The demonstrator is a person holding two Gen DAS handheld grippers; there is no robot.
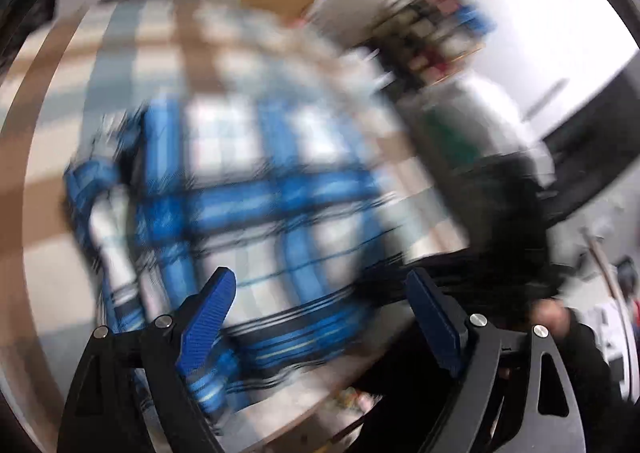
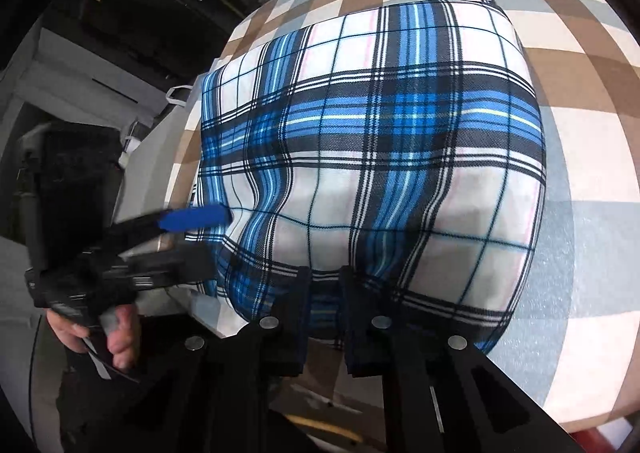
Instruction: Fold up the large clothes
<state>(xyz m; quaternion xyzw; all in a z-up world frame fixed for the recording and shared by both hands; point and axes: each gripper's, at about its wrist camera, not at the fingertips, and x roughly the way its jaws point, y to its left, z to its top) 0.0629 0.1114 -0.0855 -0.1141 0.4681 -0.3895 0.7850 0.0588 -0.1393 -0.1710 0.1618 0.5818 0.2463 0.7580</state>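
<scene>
Both grippers are over the cloth-covered table [image 2: 580,141]. My right gripper [image 2: 324,285] is clenched on the near edge of the folded plaid garment [image 2: 372,141], at six o'clock in its view. My left gripper [image 1: 320,293] stands released, nothing between its fingers, and appears at nine o'clock beside the garment.

Two fisheye views are given, each looking forward along a handheld gripper's fingers and angled downward. The left wrist view, heavily blurred, is held close above a blue plaid garment [image 1: 256,189] on a checked tablecloth [image 1: 48,189]. The right wrist view is set low at the garment's [image 2: 380,141] near edge. Garment and tablecloth [image 2: 580,133] are shared; the left gripper [image 2: 192,219] is seen at the right view's left.
</scene>
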